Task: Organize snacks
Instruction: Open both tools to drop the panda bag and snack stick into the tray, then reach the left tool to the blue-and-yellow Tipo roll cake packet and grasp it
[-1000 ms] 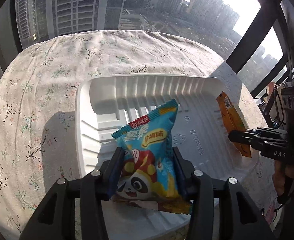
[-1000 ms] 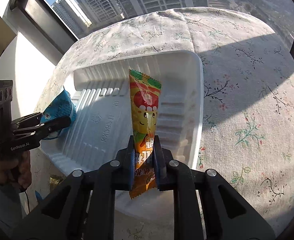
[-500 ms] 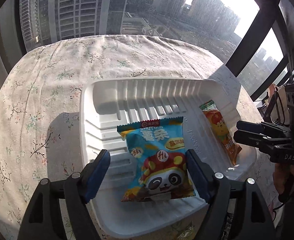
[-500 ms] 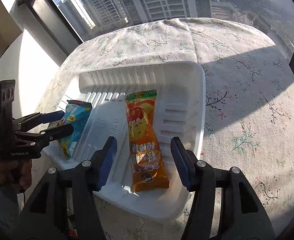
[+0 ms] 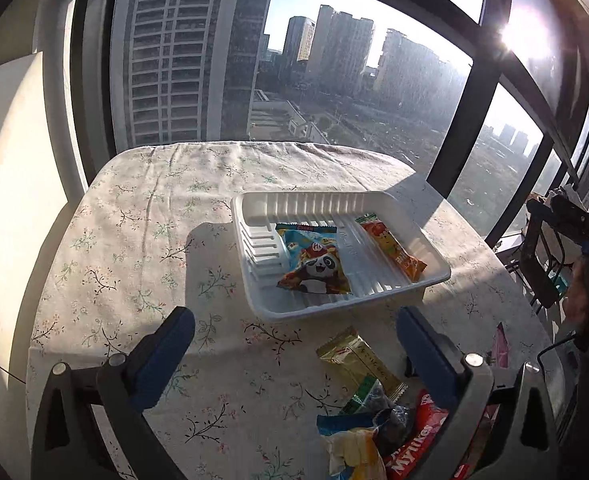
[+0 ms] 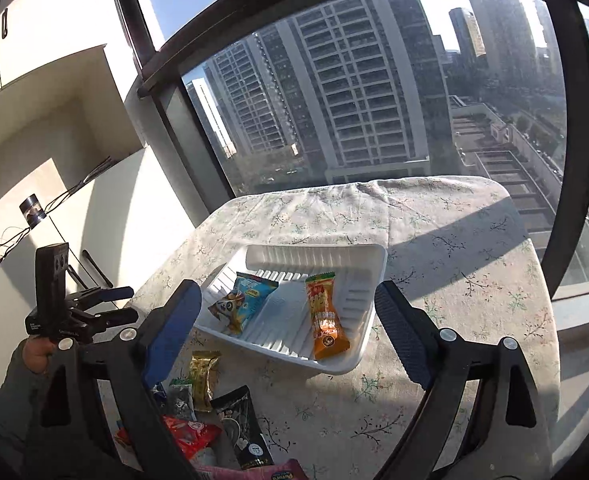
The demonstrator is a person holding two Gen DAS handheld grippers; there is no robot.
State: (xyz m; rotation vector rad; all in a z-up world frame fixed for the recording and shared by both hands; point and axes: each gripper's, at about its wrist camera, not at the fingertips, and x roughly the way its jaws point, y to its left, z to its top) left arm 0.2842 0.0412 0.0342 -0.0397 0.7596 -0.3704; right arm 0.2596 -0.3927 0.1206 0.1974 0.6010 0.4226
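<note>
In the left wrist view, the left tongs hang above the tabletop with jaws wide and opening, nothing between them but bare flowered cloth. The white tray sits ahead, right of centre, well clear of the far edge by the window and with open cloth all along its left side. Inside it lie a blue panda packet and, beside it to the right and apart, an orange packet. Just before the tray's near rim lies a gold packet, and a heap of snacks crowds the near right corner. In the right wrist view, the right tongs are likewise wide and opening, empty, framing the tray from above. The blue packet rests at the tray's left, the orange one in the middle, and the tray's right strip is free. Broad bare cloth runs right of the tray to the tabletop's edge. The left tongs show at the left, off the tabletop's side.
</note>
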